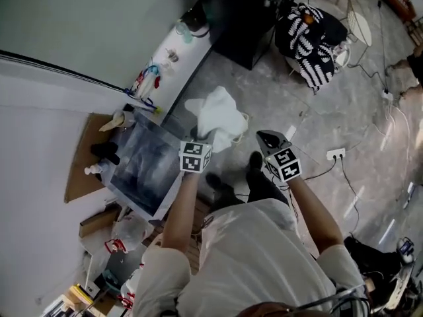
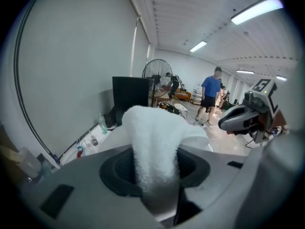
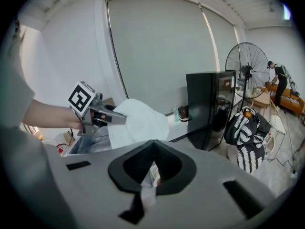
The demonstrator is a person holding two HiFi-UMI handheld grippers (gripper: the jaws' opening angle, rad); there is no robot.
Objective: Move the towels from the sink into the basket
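The left gripper (image 1: 201, 144) has its jaws pinching a white towel (image 1: 215, 114). In the left gripper view the cloth fills the gap between them, rising out of the jaws and folding over away from the camera. The towel is bunched just ahead of those jaws and lies outside the sink (image 1: 147, 160), which sits behind them and to their left. Whether the towel's far end rests on anything below, I cannot tell.

A white surface (image 1: 185, 61) carrying small bottles (image 1: 147, 81) runs along the wall to the left of the left jaws.

The right gripper (image 1: 268, 139) hovers to the right of the left jaws, apart from the towel. Its jaws are pressed together (its own view shows only a thin seam where they meet). From the right jaws the towel sits ahead and to the left, bulging beyond the left gripper's tip. Farther ahead of the right jaws stand a black cabinet (image 3: 209, 106) and a floor fan (image 3: 249, 63).
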